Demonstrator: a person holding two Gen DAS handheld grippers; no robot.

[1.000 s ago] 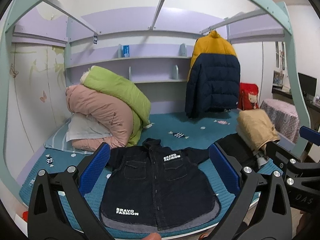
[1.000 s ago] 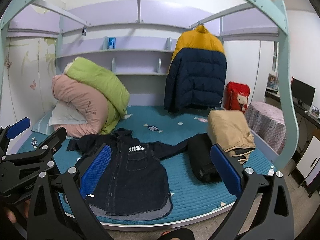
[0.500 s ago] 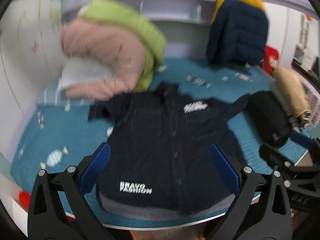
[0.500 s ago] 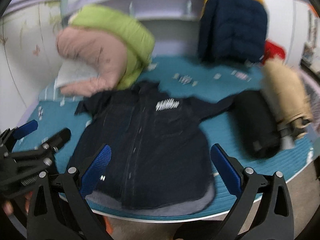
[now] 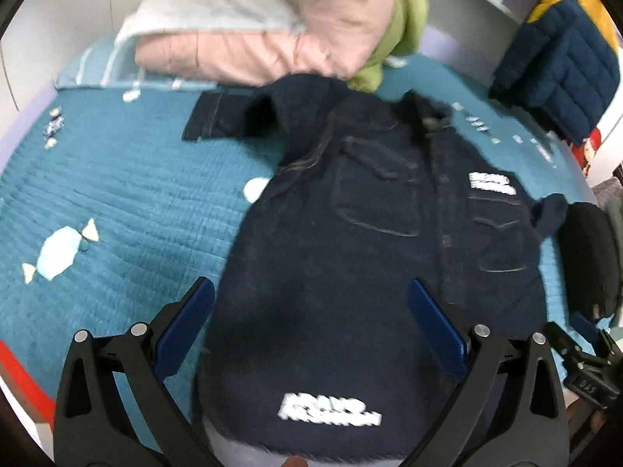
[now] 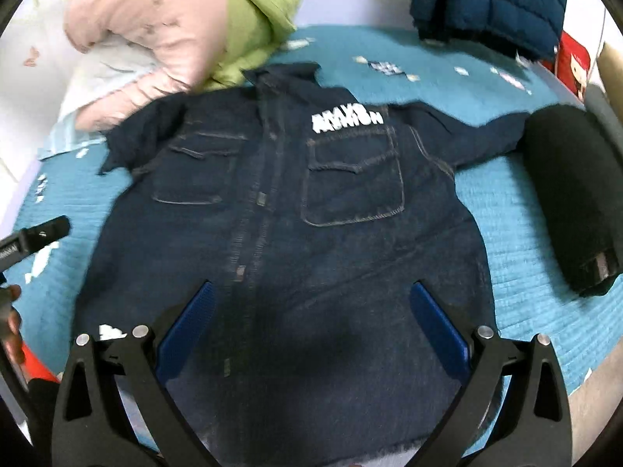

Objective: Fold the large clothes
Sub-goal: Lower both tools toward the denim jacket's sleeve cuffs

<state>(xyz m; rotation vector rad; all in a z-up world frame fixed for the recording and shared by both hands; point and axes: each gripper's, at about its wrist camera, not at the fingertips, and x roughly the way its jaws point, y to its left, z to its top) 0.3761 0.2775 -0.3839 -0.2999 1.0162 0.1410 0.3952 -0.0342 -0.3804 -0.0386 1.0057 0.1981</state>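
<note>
A dark denim shirt jacket (image 5: 370,257) with white lettering lies flat, front up, on the teal bed cover (image 5: 117,202), sleeves spread to both sides. It also fills the right wrist view (image 6: 296,233). My left gripper (image 5: 311,323) is open and empty, hovering over the jacket's lower left part near the hem. My right gripper (image 6: 311,319) is open and empty over the jacket's lower middle. The right gripper's body shows at the far right of the left wrist view (image 5: 584,366); the left gripper's tip shows at the left edge of the right wrist view (image 6: 35,237).
A pile of pink and green quilts (image 6: 163,27) with a pillow lies behind the jacket's collar. A rolled black garment (image 6: 572,202) lies on the bed to the right, touching the right sleeve. A navy and yellow puffer jacket (image 5: 560,62) hangs at the back right.
Both grippers have moved forward and down toward the jacket, which now fills both views. The jacket has not moved. Both grippers stay open.
</note>
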